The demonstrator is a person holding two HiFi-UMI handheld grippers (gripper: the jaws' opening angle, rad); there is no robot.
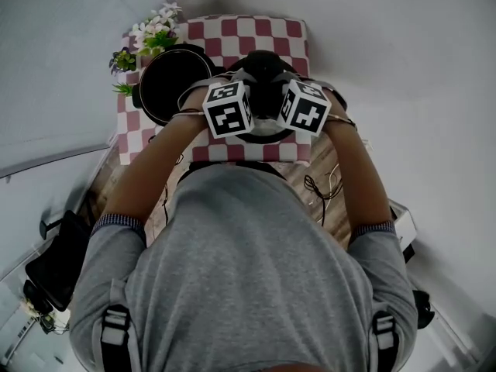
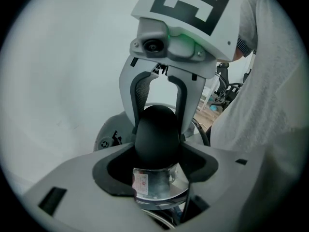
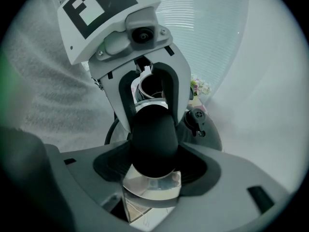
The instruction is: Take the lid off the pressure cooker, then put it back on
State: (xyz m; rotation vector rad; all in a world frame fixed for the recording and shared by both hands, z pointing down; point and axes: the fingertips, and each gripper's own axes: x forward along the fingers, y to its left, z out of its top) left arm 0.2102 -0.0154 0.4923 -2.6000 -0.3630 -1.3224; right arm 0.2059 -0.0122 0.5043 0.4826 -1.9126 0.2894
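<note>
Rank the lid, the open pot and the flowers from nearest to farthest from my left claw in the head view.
1. The lid: gripped in the left claw, centre.
2. The open pot: just to the left.
3. The flowers: far-left corner, beyond the pot.

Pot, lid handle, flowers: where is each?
pot (image 1: 166, 82), head view, dark inside
lid handle (image 2: 155, 134), left gripper view, black top
flowers (image 1: 159, 28), head view, white blooms

Left gripper (image 2: 155, 146) and right gripper (image 3: 153, 146) face-to-face, both clamping lid knob (image 2: 155, 127)
</note>
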